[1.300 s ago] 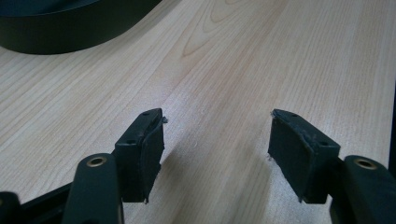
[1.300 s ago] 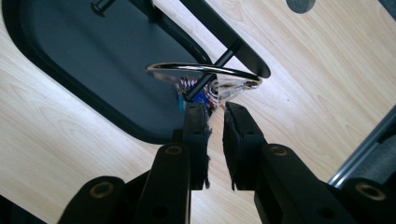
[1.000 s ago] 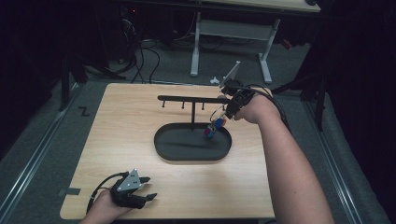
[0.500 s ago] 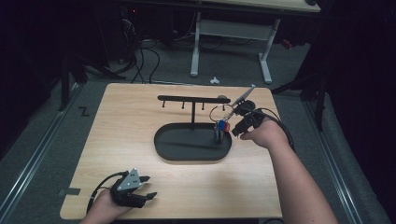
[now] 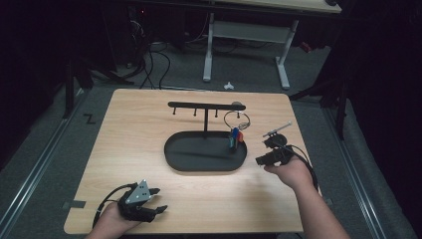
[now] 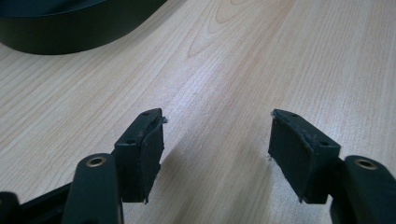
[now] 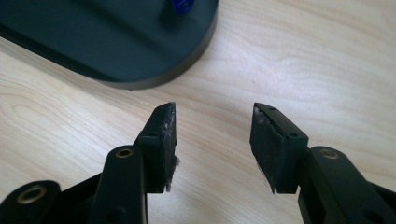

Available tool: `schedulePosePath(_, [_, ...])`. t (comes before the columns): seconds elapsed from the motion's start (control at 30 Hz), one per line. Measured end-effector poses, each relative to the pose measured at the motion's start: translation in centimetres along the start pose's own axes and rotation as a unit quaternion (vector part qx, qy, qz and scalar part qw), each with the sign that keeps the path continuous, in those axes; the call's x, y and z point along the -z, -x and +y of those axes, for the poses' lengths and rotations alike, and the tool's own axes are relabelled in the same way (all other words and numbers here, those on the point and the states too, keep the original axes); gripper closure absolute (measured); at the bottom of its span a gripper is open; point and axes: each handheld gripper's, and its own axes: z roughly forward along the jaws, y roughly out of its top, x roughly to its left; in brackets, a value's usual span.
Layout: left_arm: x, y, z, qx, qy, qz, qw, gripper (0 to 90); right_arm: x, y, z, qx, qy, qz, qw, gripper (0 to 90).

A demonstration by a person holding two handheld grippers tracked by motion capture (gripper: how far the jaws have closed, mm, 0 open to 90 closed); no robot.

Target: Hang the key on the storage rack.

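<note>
Key ring [image 5: 235, 119] with coloured tags hangs from a peg at the right end of the black T-bar stand [image 5: 205, 106], tags dangling just above the oval tray base [image 5: 189, 158], likely so they swing free. Stand and tray matte black; counter [image 5: 149, 124] pale wood grain. Right hand-held gripper [image 5: 263, 160] just beside the tray's right rim, jaws parted, empty. Left hand-held gripper [image 5: 157, 199] rests near the front edge, jaws wide, empty, well apart.

A light wooden table [image 5: 149, 149] carries a black oval tray [image 5: 199, 162] near its middle, slightly toward the right edge. The tray lies flat on the wood.
</note>
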Motion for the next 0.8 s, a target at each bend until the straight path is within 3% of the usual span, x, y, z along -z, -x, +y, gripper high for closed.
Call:
schedulePosePath(0.13, [-0.1,0.0,0.0,0.0,-0.001,0.0,1.0,36.0,-0.8,0.1,-2.1,-0.013,0.033,-0.007,0.9993,47.7])
schedulePosePath(0.27, [-0.1,0.0,0.0,0.001,-0.001,0.002,1.0,36.0,-1.3,-0.7,-4.1,-0.008,0.087,-0.014,0.996,44.9])
schedulePosePath(0.3, [-0.1,0.0,0.0,0.001,-0.001,0.002,1.0,36.0,-1.3,-0.7,-4.1,-0.008,0.087,-0.014,0.996,44.9])
schedulePosePath(0.33, [-0.1,-0.1,0.0,0.002,0.001,0.005,1.0,36.0,-1.7,-1.3,-5.2,-0.005,0.12,-0.018,0.9926,43.2])
schedulePosePath(0.4, [0.0,-0.2,0.0,0.005,0.002,0.009,0.9999,36.0,-2.3,-2.1,-6.3,-0.002,0.147,-0.026,0.9888,41.6])
schedulePosePath(0.5, [0.0,-0.2,0.0,0.005,0.001,0.01,0.9999,36.0,-3.1,-2.9,-7.5,-0.005,0.166,-0.025,0.9858,39.3])
schedulePosePath(0.6, [-0.1,-0.3,0.0,0.007,0.002,0.014,0.9999,36.1,-4.6,-4.8,-10.7,-0.031,0.23,-0.016,0.9727,39.9])
schedulePosePath(0.63, [-0.1,-0.3,0.0,0.006,0.001,0.014,0.9999,36.1,-5.0,-5.0,-11.6,-0.04,0.234,-0.004,0.9715,44.7])
schedulePosePath(0.67, [-0.1,-0.3,0.0,0.008,0.003,0.012,0.9999,36.1,-5.1,-5.0,-11.8,-0.047,0.212,0.012,0.976,38.3])
schedulePosePath(0.7, [-0.1,-0.3,0.0,0.008,0.003,0.012,0.9999,36.1,-5.1,-5.0,-11.8,-0.047,0.212,0.012,0.976,38.3])
schedulePosePath(0.73, [-0.2,-0.2,0.0,0.006,0.002,0.013,0.9999,36.0,-4.6,-5.2,-11.9,-0.009,0.225,-0.013,0.9743,38.8])
schedulePosePath(0.77, [-0.2,-0.2,0.1,0.005,0.0,0.013,0.9999,36.1,-4.3,-5.0,-12.1,-0.002,0.238,-0.035,0.9706,38.6])
schedulePosePath(0.8, [-0.3,-0.2,0.1,0.006,0.0,0.014,0.9999,36.0,-4.3,-4.7,-12.2,-0.017,0.243,-0.034,0.9694,38.7])
